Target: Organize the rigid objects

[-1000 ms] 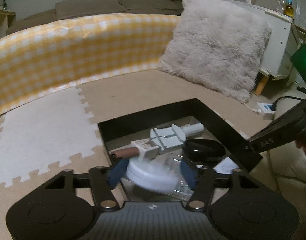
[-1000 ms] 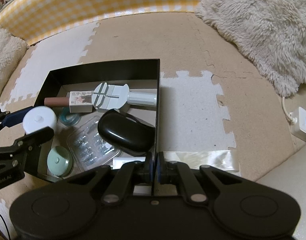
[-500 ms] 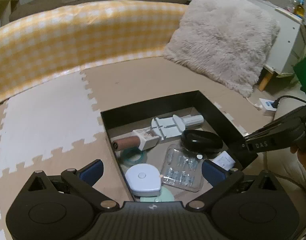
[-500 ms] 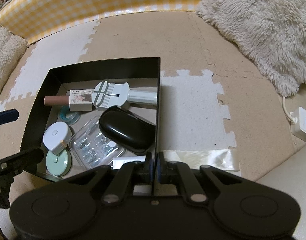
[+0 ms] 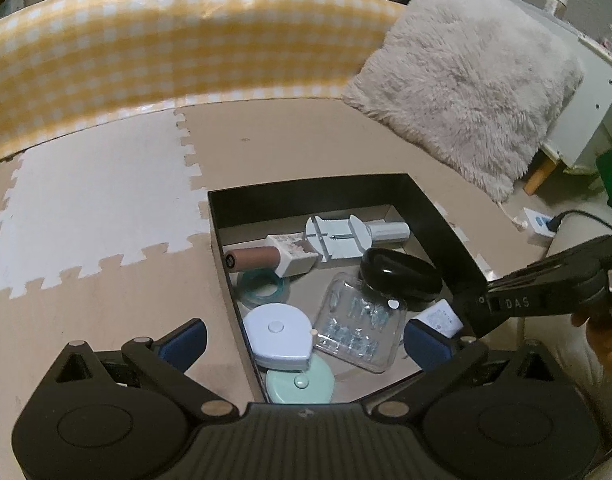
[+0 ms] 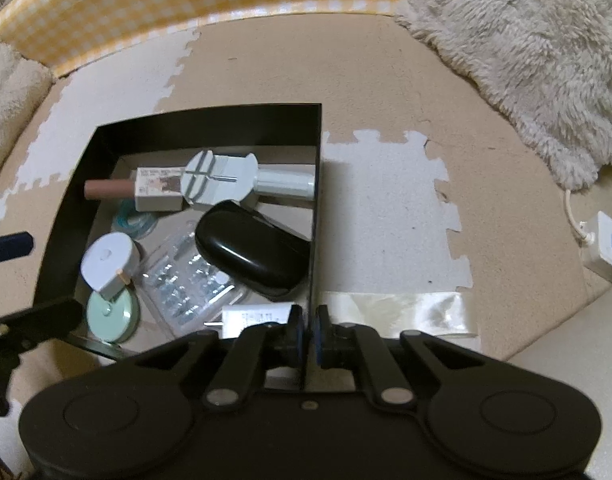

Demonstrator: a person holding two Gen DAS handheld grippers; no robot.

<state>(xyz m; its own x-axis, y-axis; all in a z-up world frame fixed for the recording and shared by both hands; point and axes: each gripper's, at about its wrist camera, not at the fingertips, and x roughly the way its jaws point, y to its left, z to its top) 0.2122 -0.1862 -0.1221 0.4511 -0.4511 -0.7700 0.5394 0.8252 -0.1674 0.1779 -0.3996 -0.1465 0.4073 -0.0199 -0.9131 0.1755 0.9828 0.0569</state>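
A black open box (image 5: 306,196) sits on the foam mat with several items inside. The white tape measure (image 5: 275,336) lies at its near left, resting partly on a mint green disc (image 5: 299,384). Beside them are a clear plastic case (image 5: 358,328), a black oval case (image 5: 402,276), a grey watch tool (image 5: 334,236), a gel polish tube (image 5: 265,260) and a teal ring (image 5: 261,284). My left gripper (image 5: 306,340) hangs open wide above the tape measure without touching it. My right gripper (image 6: 308,332) is shut on the box's thin right wall (image 6: 314,216), next to a white charger (image 6: 253,316).
A fluffy grey pillow (image 5: 466,80) lies at the back right against a yellow checked bumper (image 5: 145,40). A white power strip (image 6: 610,244) and its cord lie right of the mat. A shiny tape strip (image 6: 406,308) crosses the mat beside the box. A white cabinet (image 5: 586,100) stands far right.
My left gripper opened and let go of the white tape measure, which now lies in the box on the green disc. The right gripper has kept its grip and place.
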